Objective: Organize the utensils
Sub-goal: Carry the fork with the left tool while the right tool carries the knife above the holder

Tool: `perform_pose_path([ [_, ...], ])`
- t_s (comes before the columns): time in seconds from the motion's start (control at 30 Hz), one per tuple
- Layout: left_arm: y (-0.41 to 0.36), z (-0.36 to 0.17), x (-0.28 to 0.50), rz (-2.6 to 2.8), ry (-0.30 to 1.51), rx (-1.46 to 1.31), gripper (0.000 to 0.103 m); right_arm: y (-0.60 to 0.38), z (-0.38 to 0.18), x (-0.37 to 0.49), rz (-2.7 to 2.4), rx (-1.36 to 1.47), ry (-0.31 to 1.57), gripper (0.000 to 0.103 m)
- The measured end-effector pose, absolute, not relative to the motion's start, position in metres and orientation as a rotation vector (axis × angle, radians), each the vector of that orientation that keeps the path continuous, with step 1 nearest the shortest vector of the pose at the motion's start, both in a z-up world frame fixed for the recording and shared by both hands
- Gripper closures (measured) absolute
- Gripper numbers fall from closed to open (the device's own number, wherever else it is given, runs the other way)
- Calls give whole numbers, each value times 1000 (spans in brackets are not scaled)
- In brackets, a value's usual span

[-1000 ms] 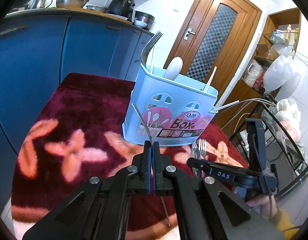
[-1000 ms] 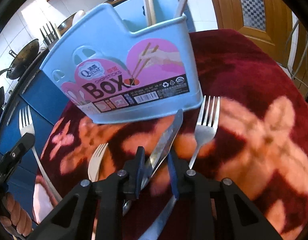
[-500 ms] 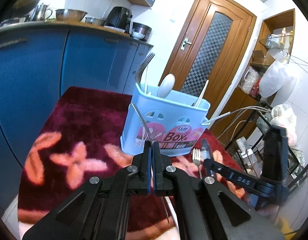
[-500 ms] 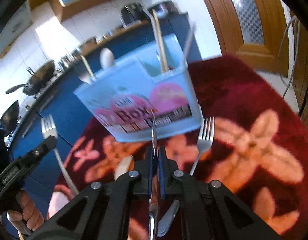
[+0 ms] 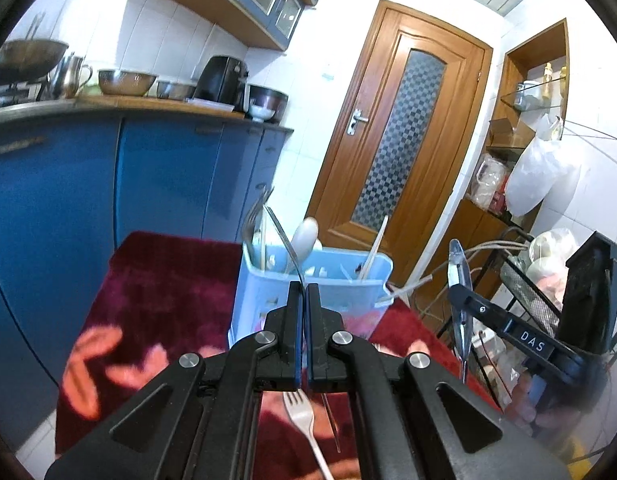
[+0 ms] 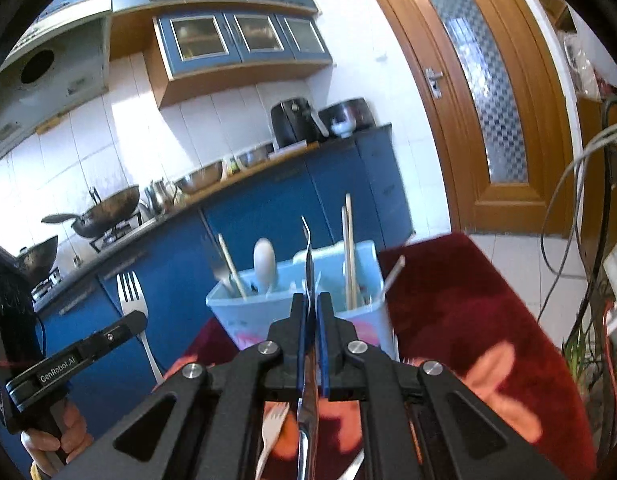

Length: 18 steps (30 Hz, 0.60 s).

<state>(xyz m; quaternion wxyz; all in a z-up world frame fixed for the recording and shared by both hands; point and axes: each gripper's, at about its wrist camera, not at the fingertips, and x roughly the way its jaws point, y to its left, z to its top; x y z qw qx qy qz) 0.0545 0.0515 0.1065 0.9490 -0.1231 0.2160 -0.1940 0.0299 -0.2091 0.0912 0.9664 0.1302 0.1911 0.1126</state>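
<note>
My left gripper [image 5: 303, 292] is shut on a metal fork [image 6: 128, 292], seen edge-on as a thin strip [image 5: 285, 242] rising in front of the box. The right gripper [image 6: 312, 304] is shut on a table knife [image 6: 308, 258], its blade pointing up before the box; this knife [image 5: 455, 260] also shows at the right of the left wrist view. The light blue utensil box [image 5: 268, 292] [image 6: 228, 312] stands on the red cloth and holds forks, a white spoon [image 6: 264, 260] and chopsticks. Both grippers hover above the table on the near side of the box.
A pale fork [image 5: 304, 412] [image 6: 274, 416] lies on the red flowered tablecloth [image 5: 168, 280] under the grippers. Blue cabinets [image 5: 68, 200] with pots and bowls stand behind, a wooden door [image 5: 404, 140] beyond. A wire rack [image 5: 524, 292] and cables sit at the right.
The right gripper closed on the knife and lifted it off the cloth, tipping it upright. Both grippers rose and tilted up, so the box now sits lower in both views.
</note>
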Motion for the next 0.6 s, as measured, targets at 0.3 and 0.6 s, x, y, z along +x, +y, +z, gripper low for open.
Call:
perform_pose_path([
  [0.3, 42, 144, 90, -329, 323, -200, 103, -210, 120, 58, 179, 237, 273, 96],
  [0.6, 39, 168, 136, -253, 234, -160, 103, -203, 134, 97, 108, 195, 157, 96],
])
